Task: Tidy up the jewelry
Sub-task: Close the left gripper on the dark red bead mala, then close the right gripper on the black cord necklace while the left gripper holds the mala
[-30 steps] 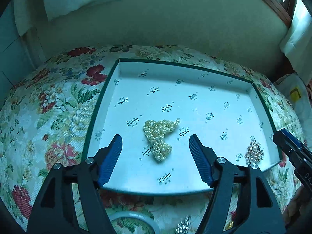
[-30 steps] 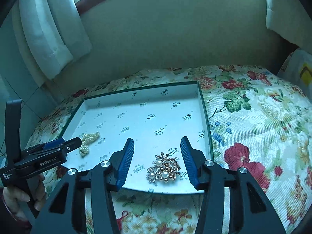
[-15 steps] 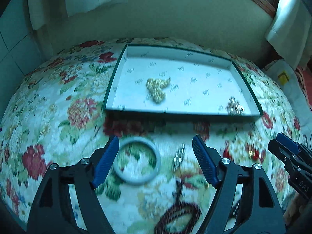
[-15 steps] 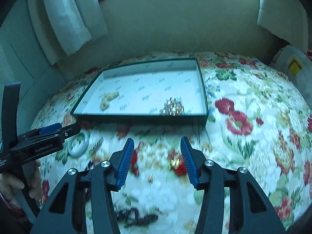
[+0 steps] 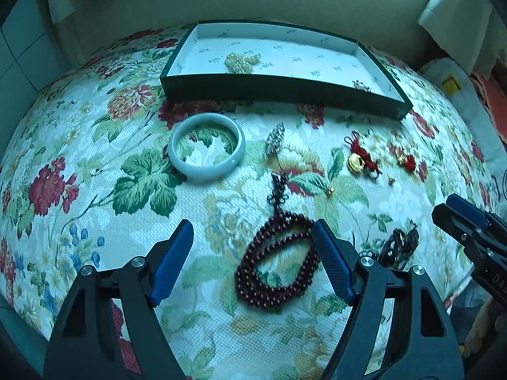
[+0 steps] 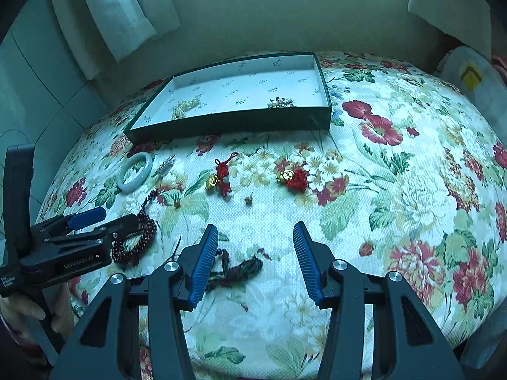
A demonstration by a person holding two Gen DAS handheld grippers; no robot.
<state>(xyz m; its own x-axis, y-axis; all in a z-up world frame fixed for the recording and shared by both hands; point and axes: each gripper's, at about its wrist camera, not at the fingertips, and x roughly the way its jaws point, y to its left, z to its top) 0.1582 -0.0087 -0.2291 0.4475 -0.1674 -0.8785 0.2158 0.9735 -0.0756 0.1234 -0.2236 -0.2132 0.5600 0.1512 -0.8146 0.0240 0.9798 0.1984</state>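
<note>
Jewelry lies scattered on the flowered bed point(image 5: 95, 209), with two pieces already in the green tray point(image 5: 285, 90). Left claw point(image 5: 253, 262), jaws just widened and empty, frames the dark red bead bracelet point(image 5: 279, 266); it should close across the loop's strands, not the cloth. Right claw point(image 6: 255, 259), half open and empty, hangs over a dark tangled cord point(image 6: 240, 269), hard to identify. The tray wall partly hides the pearl piece point(image 5: 242, 61).

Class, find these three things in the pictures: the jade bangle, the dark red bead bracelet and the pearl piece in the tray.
jade bangle point(image 5: 206, 167): left wrist view, near rim.
dark red bead bracelet point(image 5: 253, 285): left wrist view, left loop of beads.
pearl piece point(image 5: 240, 61): left wrist view, centre of cluster.
</note>
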